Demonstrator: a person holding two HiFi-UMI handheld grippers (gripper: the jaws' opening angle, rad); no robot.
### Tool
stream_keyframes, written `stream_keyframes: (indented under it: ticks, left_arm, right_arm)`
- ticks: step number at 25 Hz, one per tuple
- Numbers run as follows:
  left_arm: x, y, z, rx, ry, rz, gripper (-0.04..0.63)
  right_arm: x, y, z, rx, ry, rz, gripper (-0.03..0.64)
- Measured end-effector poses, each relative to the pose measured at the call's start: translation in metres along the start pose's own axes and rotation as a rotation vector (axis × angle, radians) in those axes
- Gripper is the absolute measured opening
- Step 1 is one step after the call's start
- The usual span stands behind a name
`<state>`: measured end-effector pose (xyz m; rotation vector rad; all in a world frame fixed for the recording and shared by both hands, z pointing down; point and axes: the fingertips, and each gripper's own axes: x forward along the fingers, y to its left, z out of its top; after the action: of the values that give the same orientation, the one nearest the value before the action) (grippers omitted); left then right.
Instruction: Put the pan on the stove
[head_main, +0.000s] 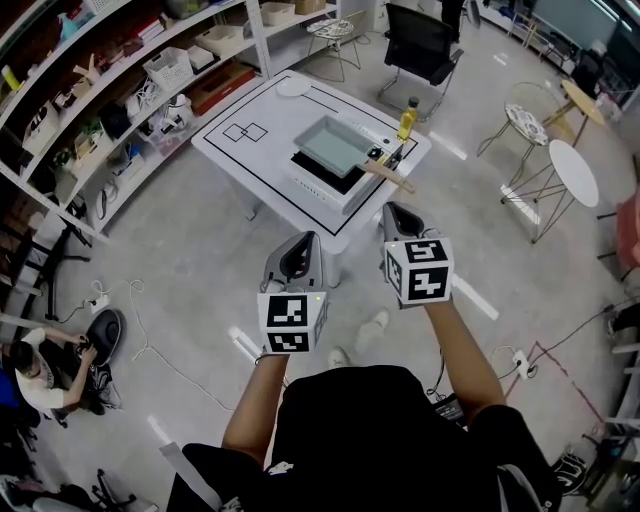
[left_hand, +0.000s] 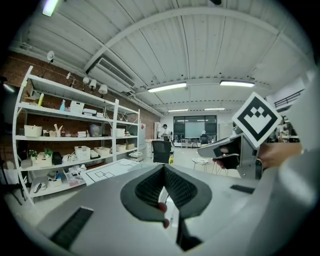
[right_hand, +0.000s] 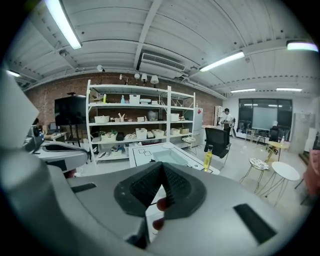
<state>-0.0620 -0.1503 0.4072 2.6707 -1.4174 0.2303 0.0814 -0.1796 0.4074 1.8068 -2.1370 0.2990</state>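
Left gripper (head_main: 297, 258) — jaws pressed together, nothing between them. Right gripper (head_main: 402, 225): likewise closed and empty. Both are carried in front of the person, well apart from the white table (head_main: 270, 108), so no grasp is under way. Pan (head_main: 335, 145) — rectangular, wooden handle pointing toward the person, apparently resting on the black stove (head_main: 322, 178) on that table. The placement looks already made. Yellow bottle (head_main: 408, 118) stands near the pan.
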Motion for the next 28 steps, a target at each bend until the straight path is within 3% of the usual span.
stream_keyframes:
  ticks: [13, 28]
  left_arm:
    - [-0.003, -0.029, 0.011, 0.020, -0.027, -0.023, 0.009]
    - [-0.007, -0.078, 0.030, 0.000, -0.040, 0.019, 0.009]
  right_arm:
    - [-0.036, -0.017, 0.001, 0.003, -0.047, -0.011, 0.002]
    - [-0.072, -0.054, 0.000, -0.004, -0.076, 0.025, 0.002]
